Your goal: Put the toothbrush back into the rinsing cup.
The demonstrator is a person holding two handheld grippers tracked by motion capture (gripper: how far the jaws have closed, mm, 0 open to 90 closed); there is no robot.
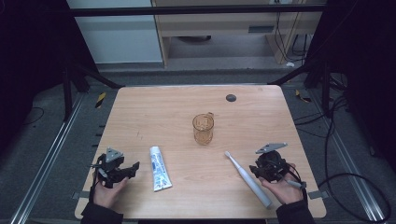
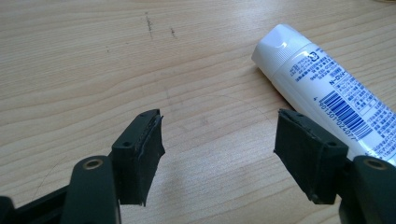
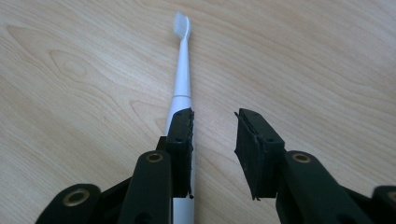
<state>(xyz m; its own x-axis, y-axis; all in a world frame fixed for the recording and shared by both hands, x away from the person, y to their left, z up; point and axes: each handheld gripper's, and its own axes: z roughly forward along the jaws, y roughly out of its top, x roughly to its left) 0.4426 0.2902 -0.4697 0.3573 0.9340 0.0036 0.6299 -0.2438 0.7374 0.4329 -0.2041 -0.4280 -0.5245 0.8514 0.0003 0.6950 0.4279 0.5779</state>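
High view: left tongs (image 1: 133, 166) and right tongs (image 1: 252, 169) rest at the lower desk (image 1: 140, 107) edge; amber cup (image 1: 203, 129) stands centre, with open room around it.
Left gripper view: tongs spread, empty; toothpaste tube (image 2: 322, 93) at right.
Right gripper view: tongs spread, electric toothbrush (image 3: 181, 84) under the left jaw, ungripped; the next move likely calls for centring, then closing.
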